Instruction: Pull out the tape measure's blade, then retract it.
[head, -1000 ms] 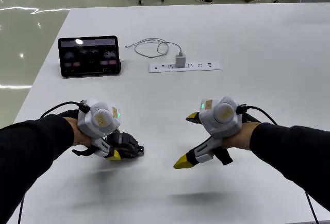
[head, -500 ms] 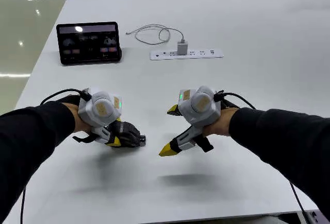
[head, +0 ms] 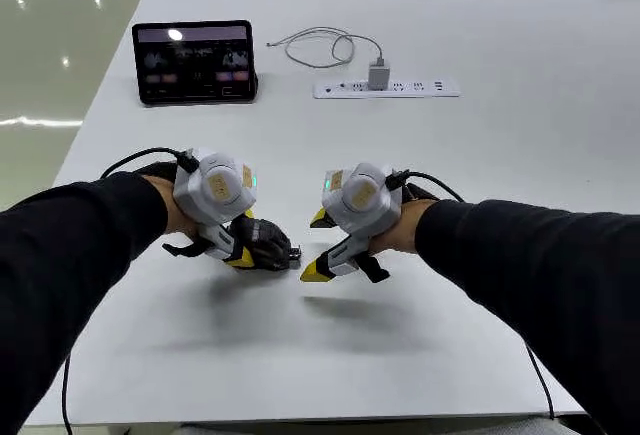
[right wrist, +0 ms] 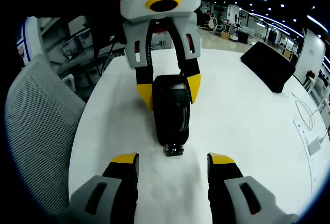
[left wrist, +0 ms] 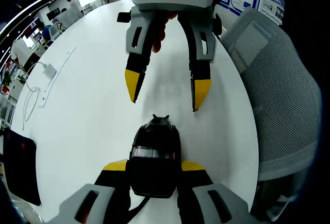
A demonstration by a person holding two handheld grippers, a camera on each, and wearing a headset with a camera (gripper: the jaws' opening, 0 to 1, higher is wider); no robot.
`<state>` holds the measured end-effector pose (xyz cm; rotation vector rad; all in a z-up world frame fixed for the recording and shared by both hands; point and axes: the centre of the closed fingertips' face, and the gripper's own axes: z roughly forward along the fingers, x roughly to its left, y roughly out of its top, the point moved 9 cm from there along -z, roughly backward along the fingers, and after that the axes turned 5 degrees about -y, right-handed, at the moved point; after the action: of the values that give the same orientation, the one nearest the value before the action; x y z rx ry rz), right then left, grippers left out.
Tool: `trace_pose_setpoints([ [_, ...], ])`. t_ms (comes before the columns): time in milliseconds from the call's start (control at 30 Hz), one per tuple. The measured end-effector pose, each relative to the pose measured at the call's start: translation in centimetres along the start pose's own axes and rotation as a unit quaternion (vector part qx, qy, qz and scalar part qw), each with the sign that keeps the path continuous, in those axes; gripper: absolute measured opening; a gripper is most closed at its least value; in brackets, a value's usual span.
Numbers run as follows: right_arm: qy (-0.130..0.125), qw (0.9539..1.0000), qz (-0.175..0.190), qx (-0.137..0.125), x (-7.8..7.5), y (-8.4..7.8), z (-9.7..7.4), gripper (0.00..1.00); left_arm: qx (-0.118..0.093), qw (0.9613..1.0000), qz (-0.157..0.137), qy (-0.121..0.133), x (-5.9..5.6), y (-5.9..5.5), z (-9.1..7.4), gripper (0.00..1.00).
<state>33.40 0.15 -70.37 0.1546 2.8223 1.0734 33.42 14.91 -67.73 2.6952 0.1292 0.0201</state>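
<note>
Tape measure (right wrist: 171, 110) clamped on one side, spread jaws waiting on the other.
My left gripper (left wrist: 154, 165) pinches the black case by its sides, low over the white table (head: 430, 175). The blade tip points at my right gripper (right wrist: 172, 158), whose yellow-tipped jaws stand spread just short of it, not touching. Farther back sit a dark tablet (head: 195, 60) and a power strip (head: 388, 87) with a plugged-in charger.

Power strip (head: 387, 87) lies on the white table (head: 520, 135), charger (head: 378, 76) plugged in, its cable (head: 315, 47) looped just behind. Tablet (head: 195, 61) stands well left of the strip, screen lit.
</note>
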Motion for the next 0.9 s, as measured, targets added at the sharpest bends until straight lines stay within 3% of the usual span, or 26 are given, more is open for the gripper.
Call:
trace_pose_setpoints([
  [300,0.015,0.9998,-0.008,0.001,-0.2,-0.1,1.2,0.36,-0.005,0.9999,-0.012,-0.009,0.2,0.1,0.1,0.31],
  [400,0.012,0.9996,-0.026,0.007,-0.5,-0.2,1.6,0.27,-0.008,0.9998,-0.014,-0.009,0.2,0.1,0.1,0.31],
  [567,0.012,0.9997,-0.023,0.006,-0.7,-0.1,2.1,0.18,-0.011,0.9998,-0.017,-0.008,0.2,0.0,0.1,0.31],
  [900,0.014,0.9989,-0.041,0.015,-0.2,0.2,3.2,0.13,-0.019,0.9995,-0.025,-0.009,0.4,-0.2,0.2,0.31],
])
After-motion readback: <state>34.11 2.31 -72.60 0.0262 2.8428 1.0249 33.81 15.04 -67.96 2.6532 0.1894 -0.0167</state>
